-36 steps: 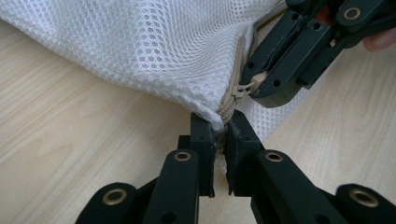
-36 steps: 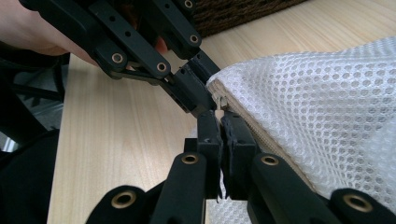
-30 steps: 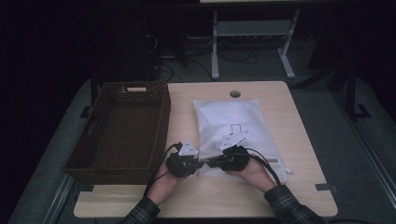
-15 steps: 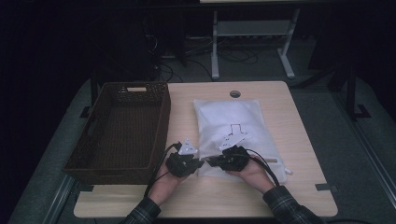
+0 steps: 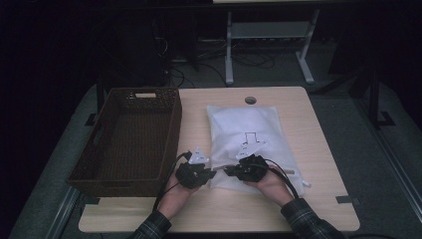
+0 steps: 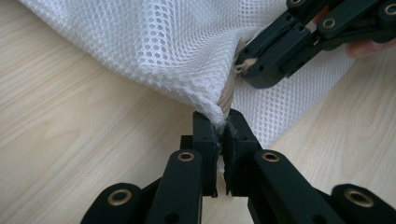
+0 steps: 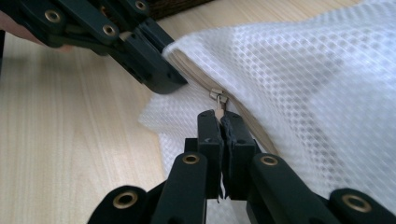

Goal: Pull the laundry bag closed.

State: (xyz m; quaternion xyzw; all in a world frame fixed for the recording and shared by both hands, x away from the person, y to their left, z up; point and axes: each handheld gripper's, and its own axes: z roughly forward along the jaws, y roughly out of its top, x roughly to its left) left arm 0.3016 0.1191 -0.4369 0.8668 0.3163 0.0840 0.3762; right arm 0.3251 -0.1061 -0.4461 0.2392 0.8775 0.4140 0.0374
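Your high view looks forward and down from above your side of the tabletop (image 5: 318, 129). Each gripper view rides close along its own jaws, facing the other; all three share the near corner of the white mesh bag (image 6: 177, 51).

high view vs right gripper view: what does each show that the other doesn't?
High view alone: the wicker basket left of the mesh bag, the table's cable hole and both sleeves.

Right gripper view alone: the right hand-held gripper shut on the zipper pull, and the beige zipper tape.

Both: the bag's near edge on the wooden table, with the left hand-held gripper clamped on its corner.
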